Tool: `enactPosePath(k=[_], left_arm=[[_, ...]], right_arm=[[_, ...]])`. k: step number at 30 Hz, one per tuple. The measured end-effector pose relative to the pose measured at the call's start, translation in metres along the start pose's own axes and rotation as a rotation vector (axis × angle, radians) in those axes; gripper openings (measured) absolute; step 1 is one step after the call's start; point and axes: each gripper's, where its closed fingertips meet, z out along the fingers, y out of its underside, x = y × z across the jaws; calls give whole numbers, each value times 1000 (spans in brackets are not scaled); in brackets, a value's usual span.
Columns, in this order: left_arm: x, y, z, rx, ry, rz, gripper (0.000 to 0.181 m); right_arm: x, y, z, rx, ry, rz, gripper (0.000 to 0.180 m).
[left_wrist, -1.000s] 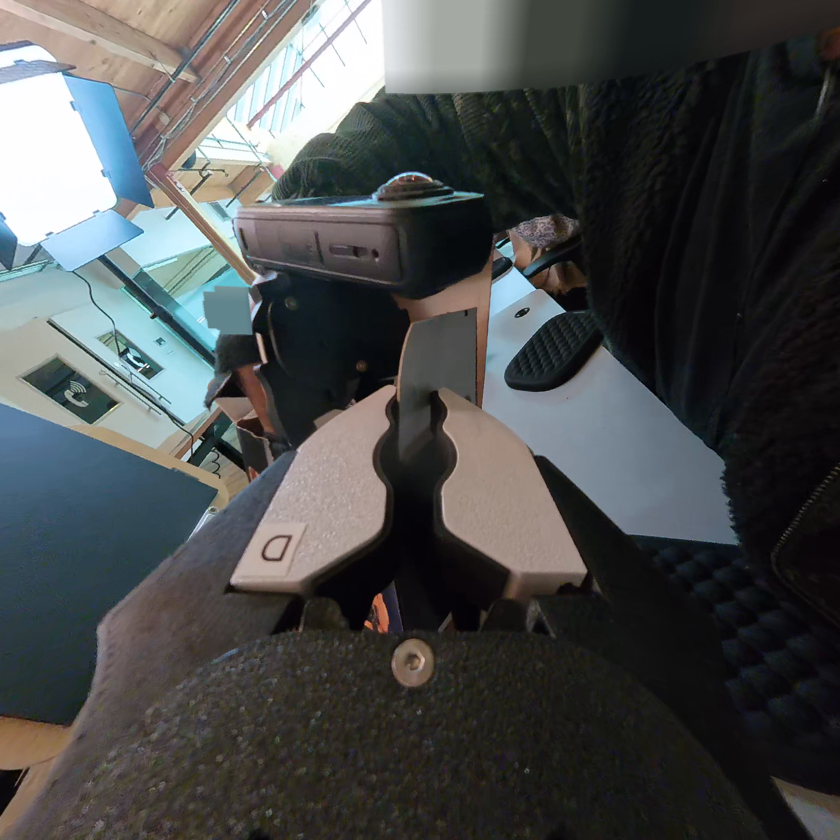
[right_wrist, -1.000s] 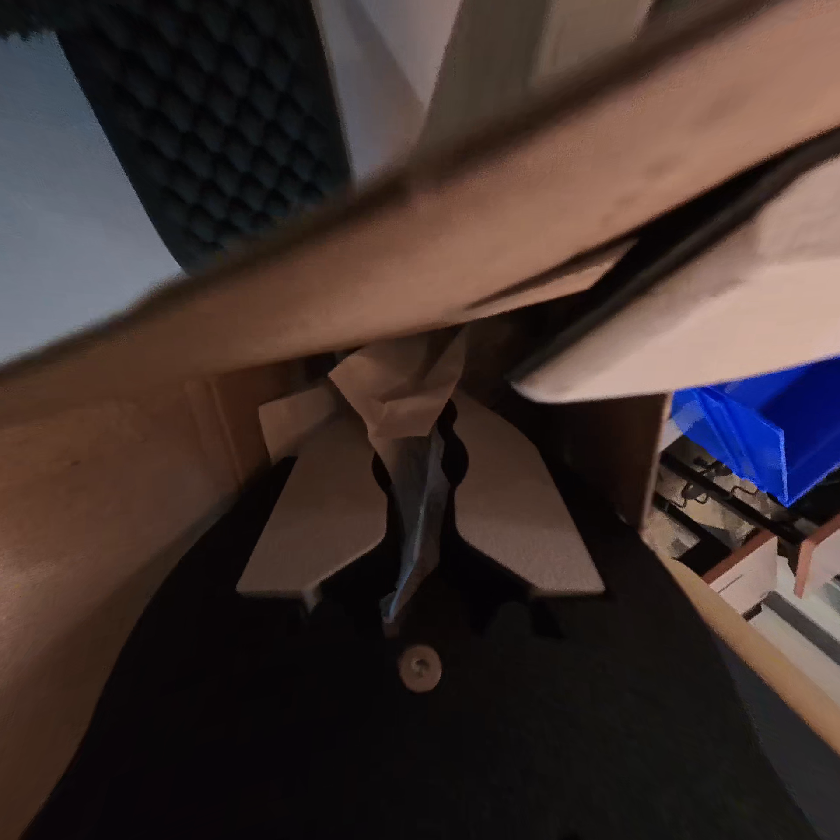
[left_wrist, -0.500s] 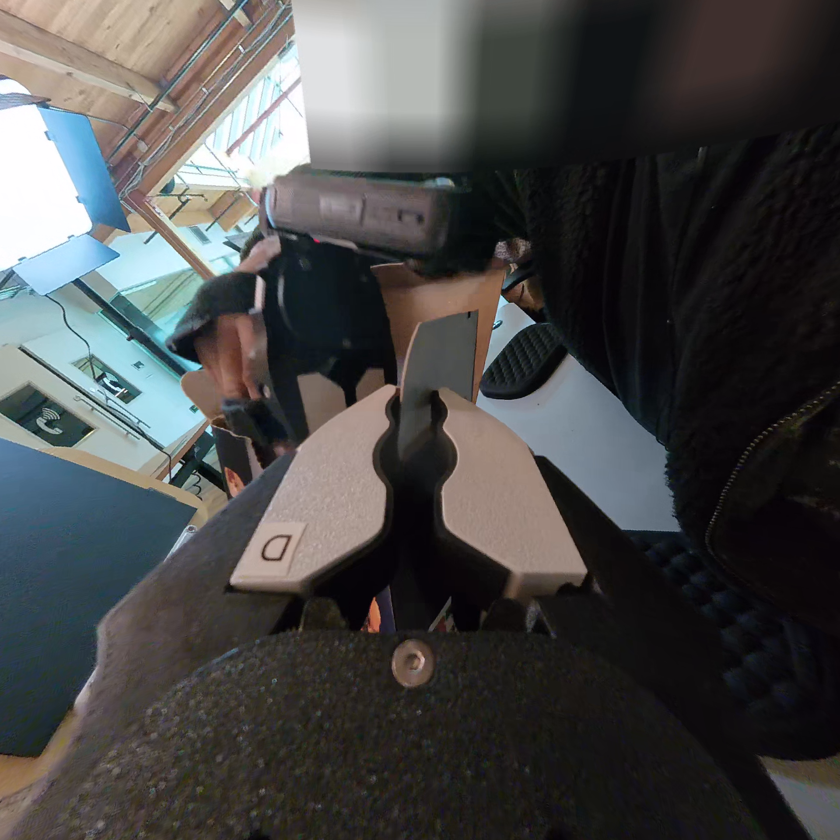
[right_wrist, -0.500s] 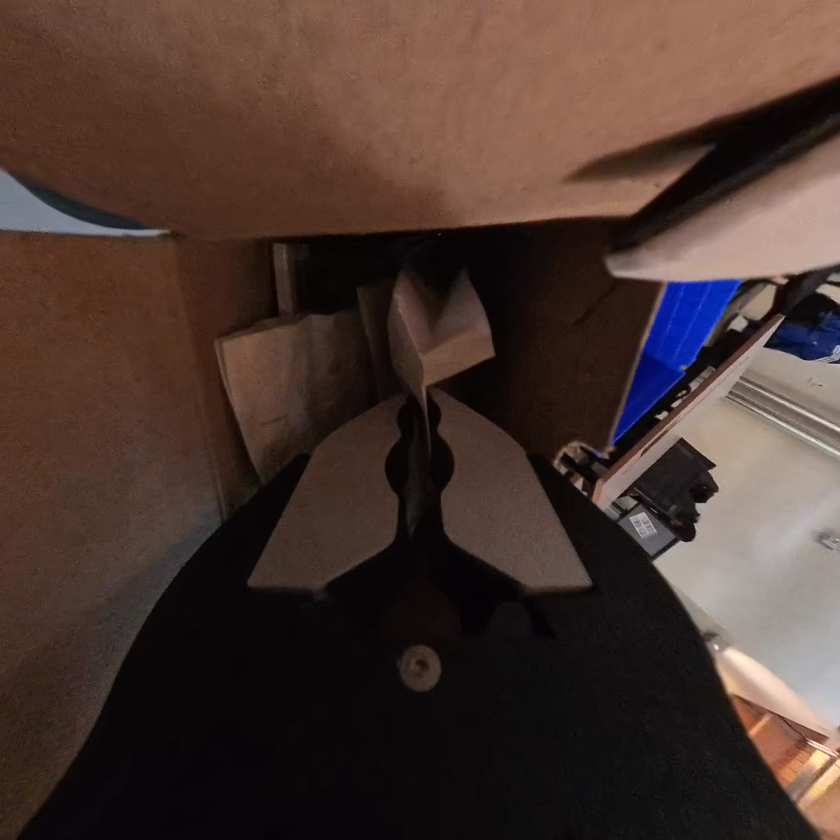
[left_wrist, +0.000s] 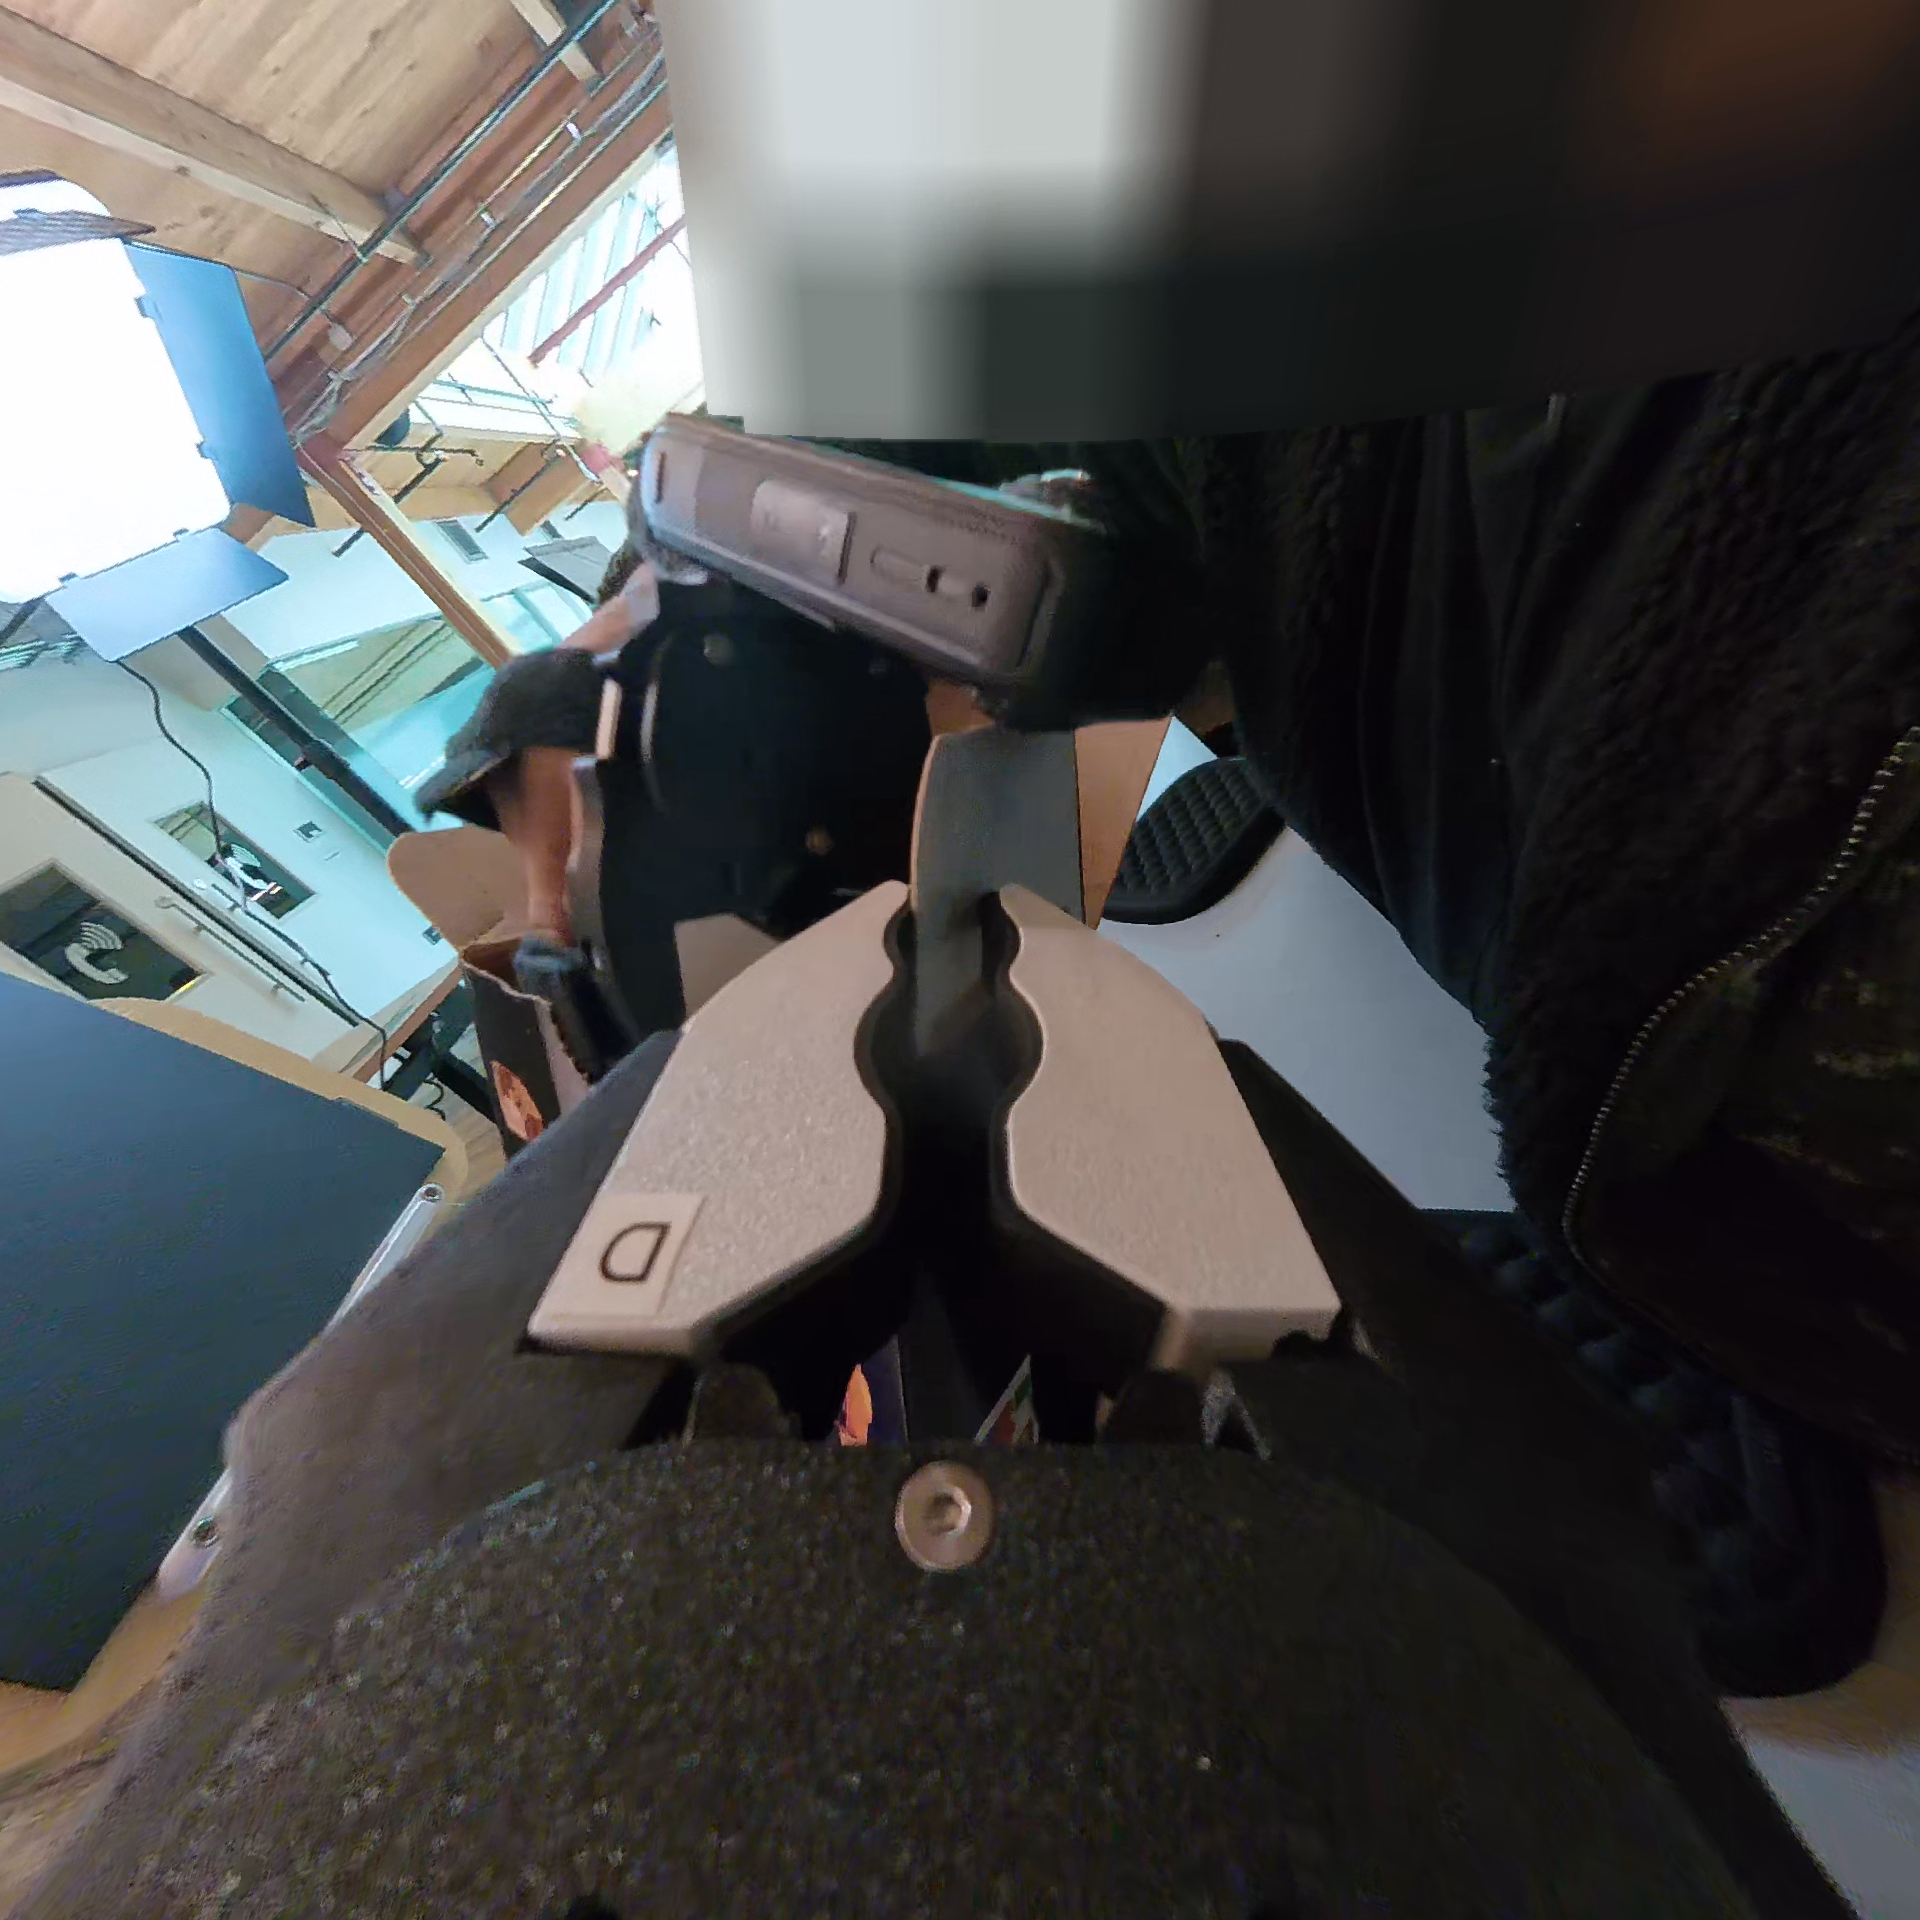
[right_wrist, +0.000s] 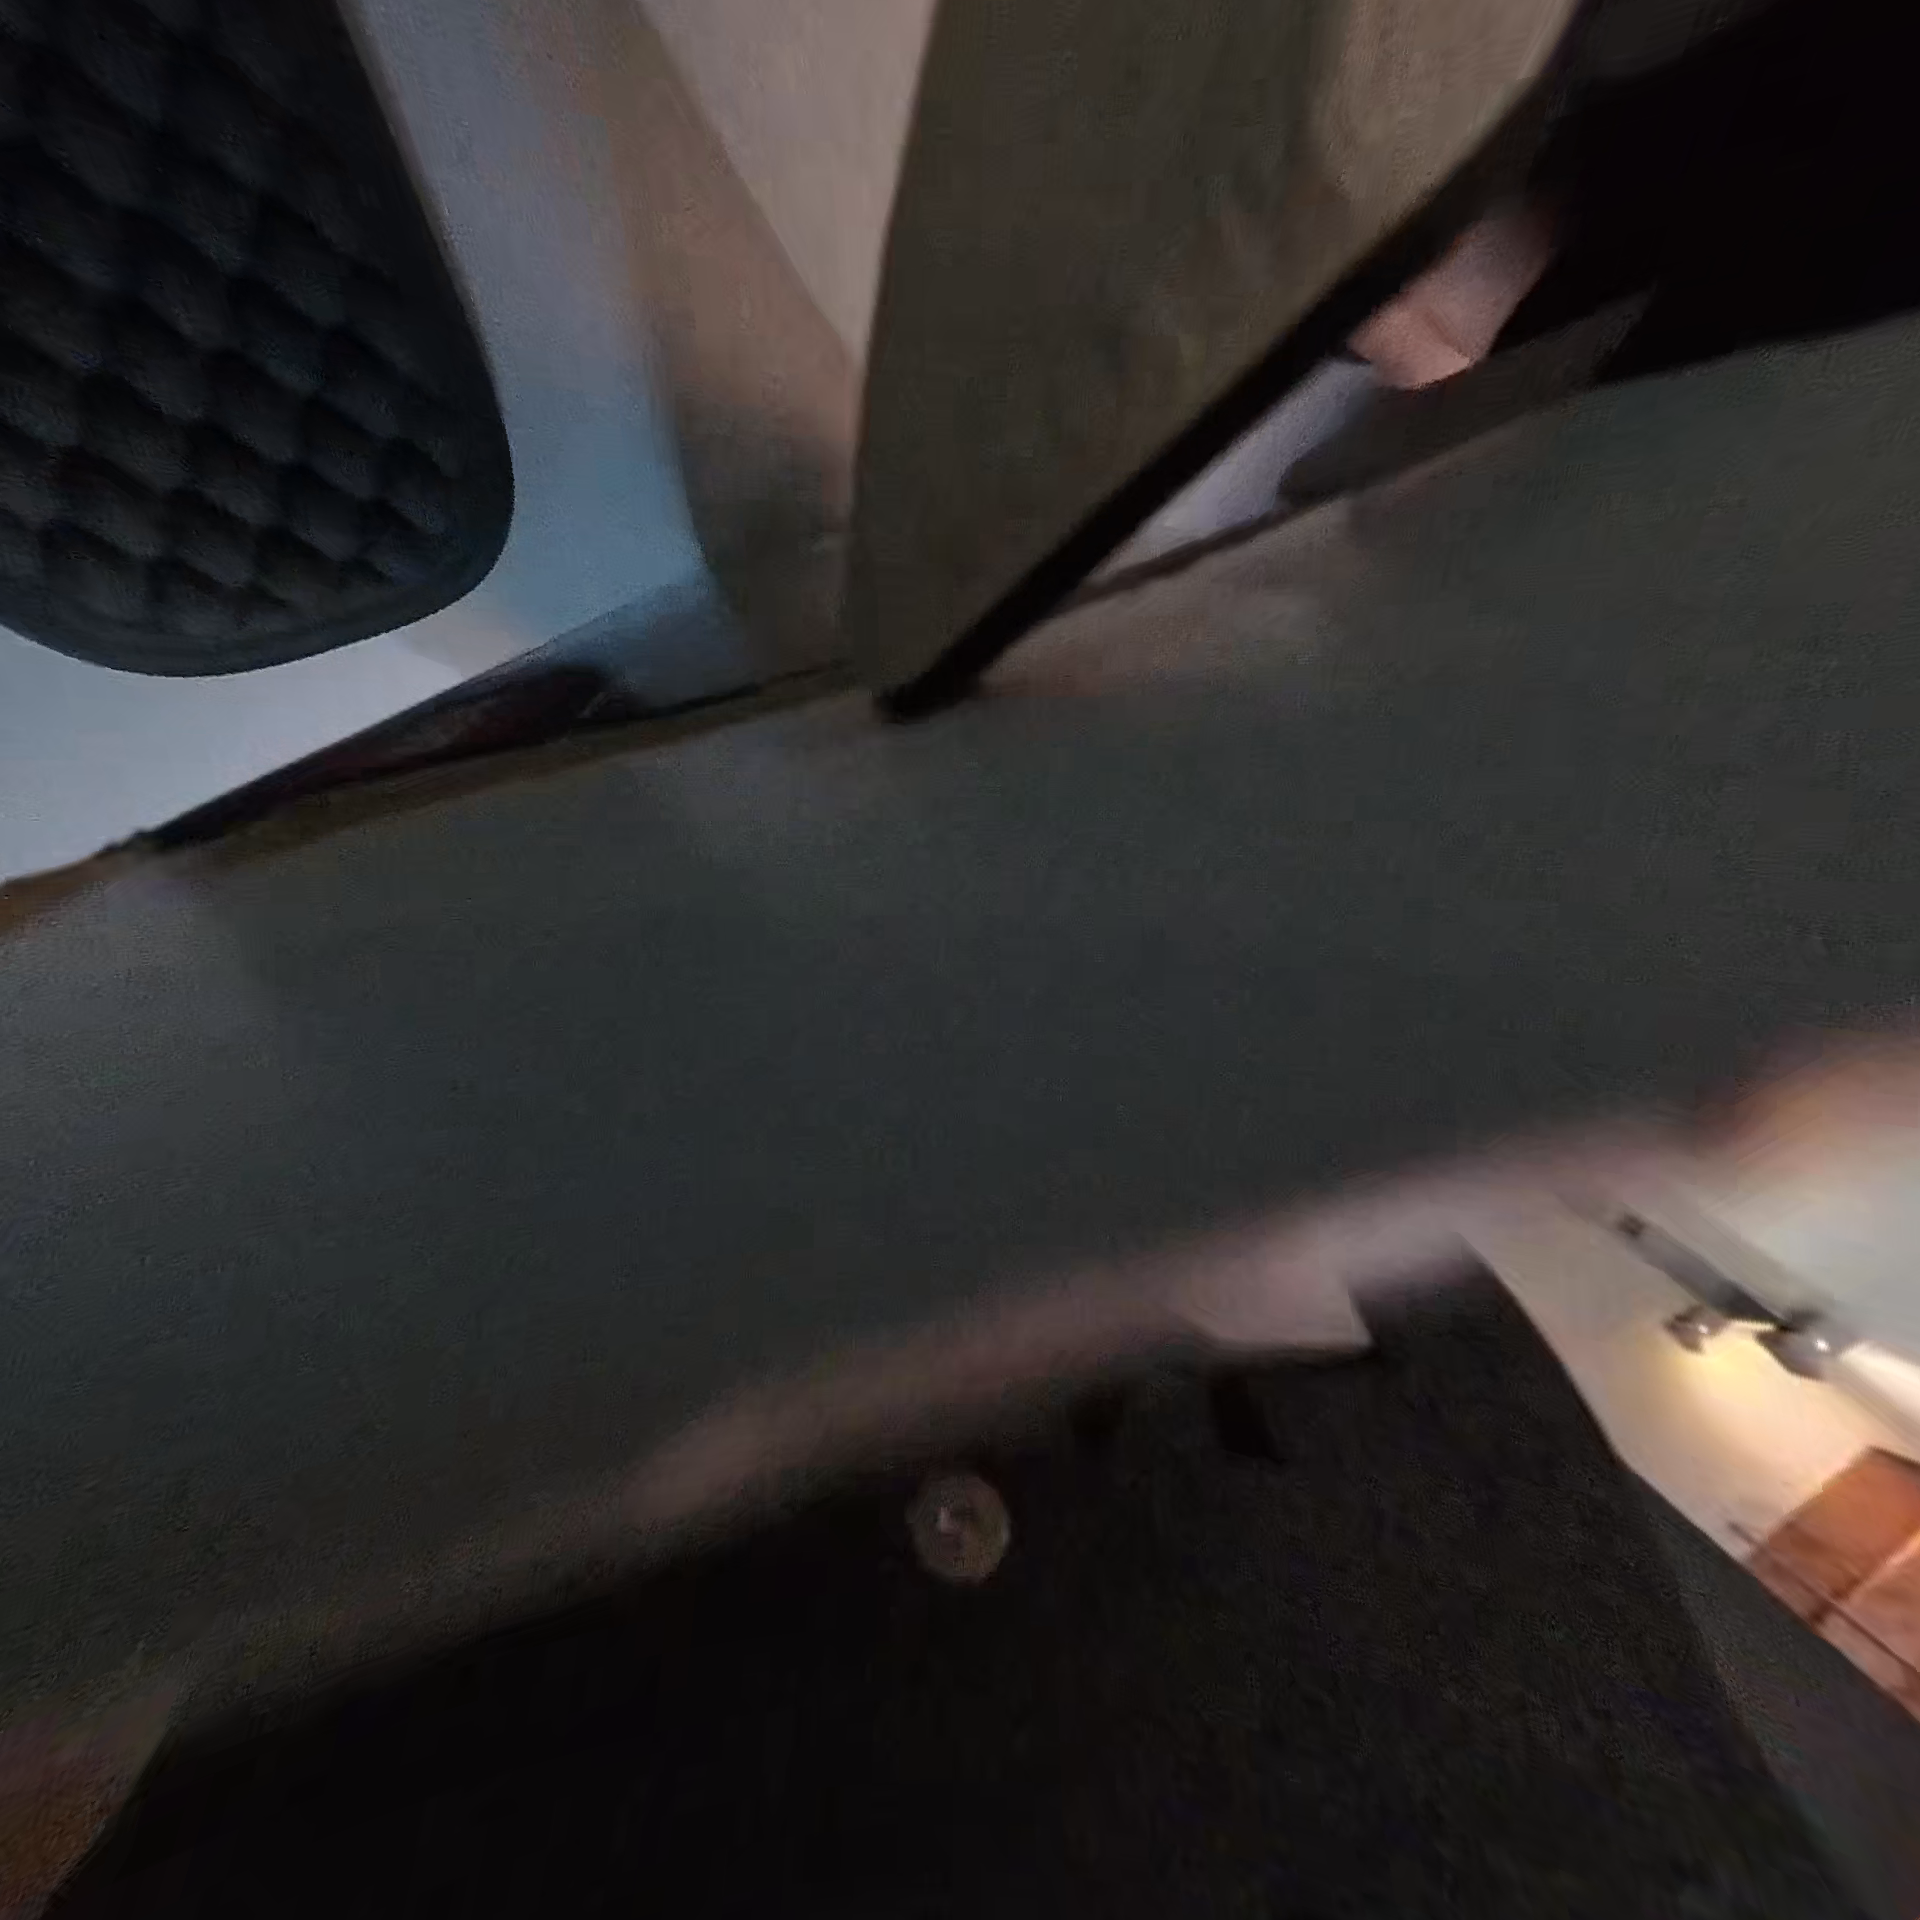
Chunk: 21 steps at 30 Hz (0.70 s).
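The left tongs (left_wrist: 951, 935) are pressed together on a grey cardboard flap (left_wrist: 992, 821), pinching its lower edge; the flap stands up and away from the tips, its long axis running roughly along the fingers. Just beyond it, the other handheld gripper (left_wrist: 748, 769) with its camera block (left_wrist: 842, 551) is tilted over a brown cardboard box (left_wrist: 488, 914), held by a hand (left_wrist: 540, 821) in a dark fleece sleeve. A white counter (left_wrist: 1299, 1018) with a black dimpled mat (left_wrist: 1184, 842) lies to the right.

In the right wrist view a blurred cardboard panel (right_wrist: 935, 987) covers the right tongs, so I cannot tell whether they are spread or closed. The counter (right_wrist: 582, 436) and mat (right_wrist: 208, 332) show above it.
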Motion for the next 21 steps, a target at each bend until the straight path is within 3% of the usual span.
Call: enactPosePath(k=[1, 5, 8, 13, 17, 21], left_arm=[[-2, 0, 0, 1, -12, -1, 10], [-12, 2, 1, -3, -80, 15, 12], [-18, 4, 2, -21, -129, 30, 12], [-20, 6, 10, -82, -175, 81, 8], [-20, 8, 18, -130, -180, 109, 6], [-22, 10, 26, -143, -177, 114, 6]], right_arm=[[3, 2, -4, 9, 24, -3, 13], [17, 17, -34, 92, 91, 76, 24], [27, 40, -67, 202, 126, 265, 25], [24, 135, -131, 334, 327, 668, 26], [-57, 245, -137, 144, 353, 1000, 37], [-196, 322, -118, 1, 219, 1431, 59]])
